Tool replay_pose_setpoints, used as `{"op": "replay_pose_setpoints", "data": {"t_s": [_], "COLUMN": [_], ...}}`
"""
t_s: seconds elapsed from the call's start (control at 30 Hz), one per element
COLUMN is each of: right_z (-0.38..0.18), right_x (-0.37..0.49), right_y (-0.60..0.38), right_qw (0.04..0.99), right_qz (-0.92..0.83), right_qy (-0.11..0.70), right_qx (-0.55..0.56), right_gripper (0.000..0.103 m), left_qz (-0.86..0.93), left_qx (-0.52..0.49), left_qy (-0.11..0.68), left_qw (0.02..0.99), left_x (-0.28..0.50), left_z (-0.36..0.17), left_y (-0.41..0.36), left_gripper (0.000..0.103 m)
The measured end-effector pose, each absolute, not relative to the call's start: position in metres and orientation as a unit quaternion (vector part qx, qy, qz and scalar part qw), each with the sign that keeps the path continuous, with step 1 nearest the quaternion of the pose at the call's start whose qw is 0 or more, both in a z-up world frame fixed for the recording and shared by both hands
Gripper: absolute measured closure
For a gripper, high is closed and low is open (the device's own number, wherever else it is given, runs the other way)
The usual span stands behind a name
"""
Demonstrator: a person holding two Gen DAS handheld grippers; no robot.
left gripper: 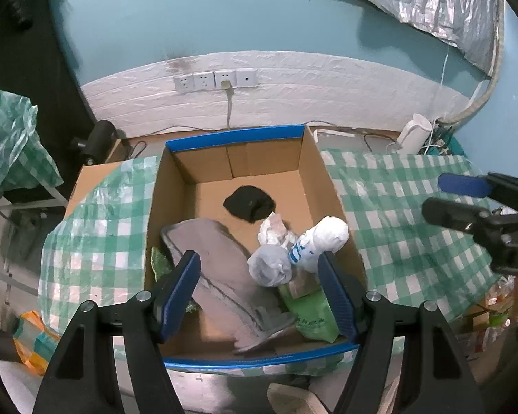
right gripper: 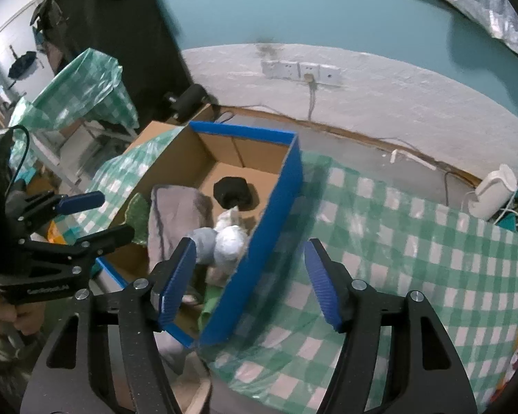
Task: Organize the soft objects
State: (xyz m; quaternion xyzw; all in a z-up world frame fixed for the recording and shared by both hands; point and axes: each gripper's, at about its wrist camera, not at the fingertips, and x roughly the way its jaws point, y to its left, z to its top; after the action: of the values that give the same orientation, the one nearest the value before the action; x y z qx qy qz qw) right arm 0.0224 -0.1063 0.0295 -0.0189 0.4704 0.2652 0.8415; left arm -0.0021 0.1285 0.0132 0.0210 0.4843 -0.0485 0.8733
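Socks (left gripper: 271, 269) in box (left gripper: 236, 136); both hand-held grippers, left (left gripper: 259, 289) & right (right gripper: 248, 284), agape, empty.

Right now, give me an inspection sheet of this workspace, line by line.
Surface: green-and-white checked plastic tablecloth, wrinkled, draped around the box.
Job's things: open cardboard box with blue rim holds a grey folded cloth, a black rolled sock, a grey balled sock, a white rolled sock with blue print, crumpled white paper and a green plastic pouch.
Clutter: orange bag at the table's left edge.
Grippers: left gripper open above the box, empty; right gripper open over the box's right wall, empty.
Cables: grey cord plugged into the white wall sockets.
Surroundings: teal wall; white kettle; silver foil sheet.
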Motion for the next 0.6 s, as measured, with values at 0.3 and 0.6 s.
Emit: {"op": "replay_pose_setpoints", "data": {"t_s": [0.3,0.6], "right_z": [0.035,0.036], "right_x": [0.013,0.01], "right_y": [-0.114,-0.122], "right_qw": [0.847,0.848], "right_qz": [0.257,0.255], "right_qy": [0.465,0.464], "right_qx": [-0.033,-0.03], "right_gripper": [0.037,0.037], "left_qz": [-0.041,-0.041], "left_qx": [0.023,0.033], "left_qy": [0.488,0.478], "left_qw": [0.871,0.877], "left_x": [-0.004,-0.006], "left_z": [0.015,0.018], "left_y": [0.122,0.109], "left_gripper": [0.021,0.021]}}
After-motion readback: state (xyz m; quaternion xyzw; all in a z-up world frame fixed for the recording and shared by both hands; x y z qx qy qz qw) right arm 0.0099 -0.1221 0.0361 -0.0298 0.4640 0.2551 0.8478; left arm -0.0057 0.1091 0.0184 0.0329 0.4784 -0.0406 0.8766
